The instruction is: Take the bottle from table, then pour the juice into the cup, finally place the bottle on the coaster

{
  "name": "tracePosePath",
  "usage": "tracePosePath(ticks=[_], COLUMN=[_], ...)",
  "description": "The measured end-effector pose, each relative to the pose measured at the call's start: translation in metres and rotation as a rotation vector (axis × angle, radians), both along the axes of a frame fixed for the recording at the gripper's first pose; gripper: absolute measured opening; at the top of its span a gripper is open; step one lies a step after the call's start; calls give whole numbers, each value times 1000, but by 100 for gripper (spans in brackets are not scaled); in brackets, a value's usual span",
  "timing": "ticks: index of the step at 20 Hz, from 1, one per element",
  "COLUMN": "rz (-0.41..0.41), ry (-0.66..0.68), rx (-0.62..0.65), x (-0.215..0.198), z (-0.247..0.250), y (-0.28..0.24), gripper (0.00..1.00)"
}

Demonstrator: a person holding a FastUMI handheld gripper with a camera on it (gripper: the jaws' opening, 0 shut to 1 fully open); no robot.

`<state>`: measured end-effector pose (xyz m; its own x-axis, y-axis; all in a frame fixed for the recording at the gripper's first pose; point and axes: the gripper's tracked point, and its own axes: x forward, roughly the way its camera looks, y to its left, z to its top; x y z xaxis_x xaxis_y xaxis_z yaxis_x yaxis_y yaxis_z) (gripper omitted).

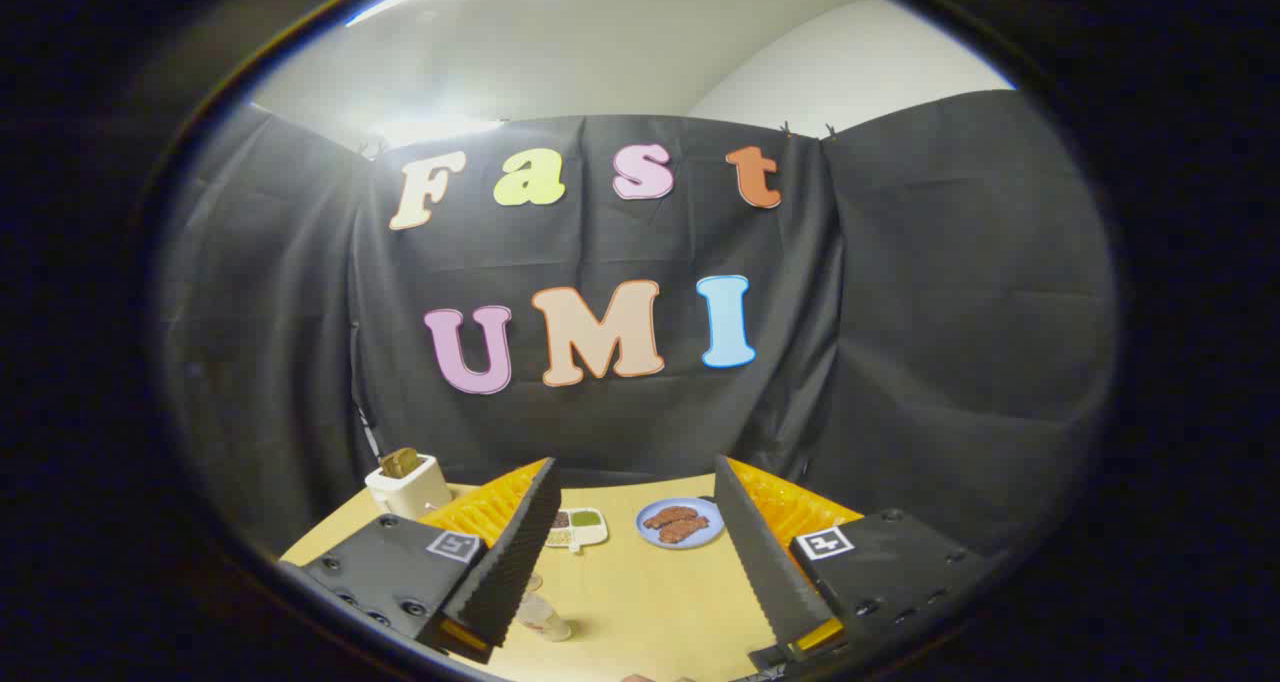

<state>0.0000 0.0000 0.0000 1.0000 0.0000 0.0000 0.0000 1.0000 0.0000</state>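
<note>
Gripper (636, 482) wide open, empty, over table (640, 602); possibly cup (545, 617) below.

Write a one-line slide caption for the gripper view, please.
Open claw above the table, plate beyond its fingers, nothing held.

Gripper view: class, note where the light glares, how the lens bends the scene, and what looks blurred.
Gripper view: glare whitens the ceiling above the cloth wall; the fisheye curves the table edge; the open tongs loom large; the cup near the left finger looks blurred.
</note>
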Motion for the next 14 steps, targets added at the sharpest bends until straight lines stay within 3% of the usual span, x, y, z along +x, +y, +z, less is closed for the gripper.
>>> tracePosePath(ticks=[14], rz=[-17], ry=[4], rx=[-12], x=[-10], z=[-5], y=[8], gripper=[98])
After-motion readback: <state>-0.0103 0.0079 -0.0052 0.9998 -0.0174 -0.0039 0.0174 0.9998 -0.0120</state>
